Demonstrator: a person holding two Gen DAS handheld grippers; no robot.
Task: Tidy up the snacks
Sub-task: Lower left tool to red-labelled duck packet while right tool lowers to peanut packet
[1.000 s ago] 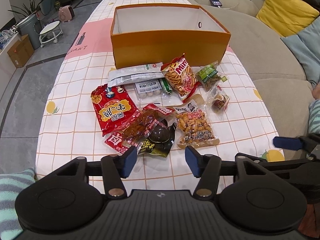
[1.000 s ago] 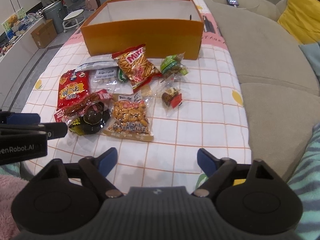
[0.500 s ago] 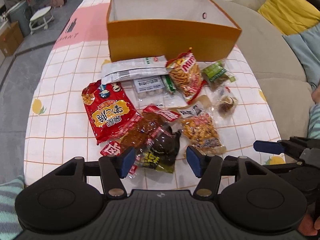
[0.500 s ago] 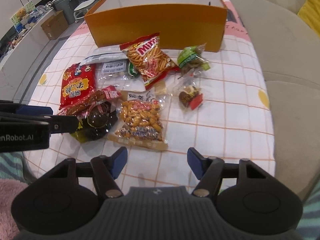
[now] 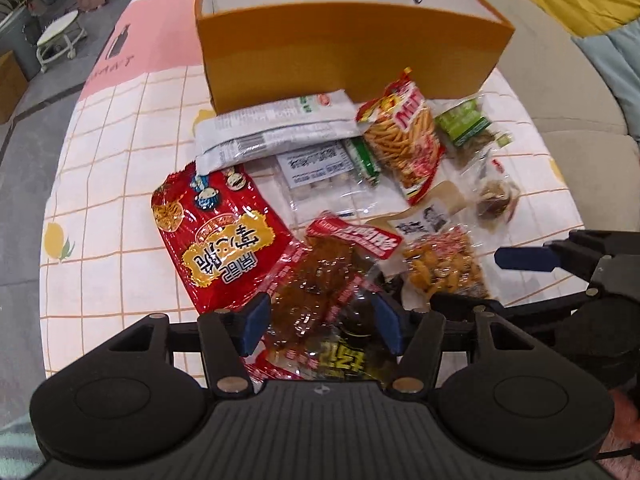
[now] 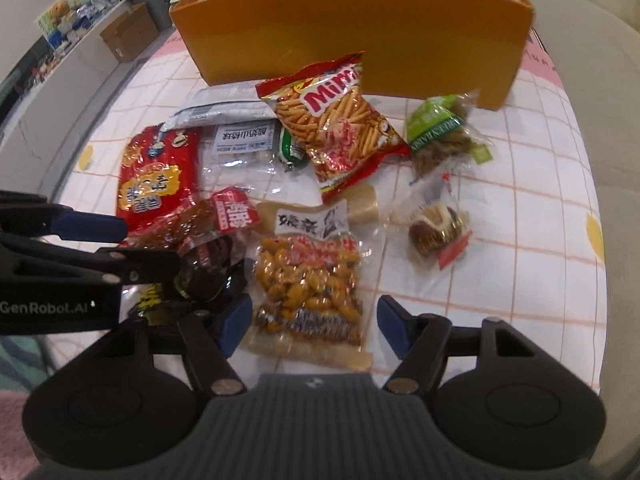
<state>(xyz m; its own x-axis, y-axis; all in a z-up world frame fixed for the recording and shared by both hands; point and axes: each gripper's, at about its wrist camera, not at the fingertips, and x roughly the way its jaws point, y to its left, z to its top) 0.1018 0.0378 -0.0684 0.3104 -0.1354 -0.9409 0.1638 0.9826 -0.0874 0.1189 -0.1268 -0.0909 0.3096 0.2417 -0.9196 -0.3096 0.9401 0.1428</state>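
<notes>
Left wrist view
Change: the left claw [image 5: 322, 322] has closed in on the snack pile within the last second — the near packets now sit between its fingers instead of ahead of them.
Left claw: spread wide, pinching nothing; the clear packet of brown strips [image 5: 316, 280] and the black packet [image 5: 352, 354] lie in the gap, with no clear contact with the blue pads.
Box: the orange box [image 5: 340, 60] stands at the far side of the tabletop [image 5: 132, 168], its visible interior showing no snacks.
Meaning: probably the first pick — nothing appears sorted yet.

Right wrist view
Change: the right claw [image 6: 314, 326] has also moved nearer, and its gap has narrowed from a second ago.
Right claw: spread, holding nothing; the peanut bag [image 6: 310, 288] lies between the fingers, and I cannot tell whether they touch it.
Other snacks: the Mimi bag [image 6: 340, 120], the green packet [image 6: 440, 132] and the red bag [image 6: 158, 172] lie short of the box, apart from both claws.
</notes>
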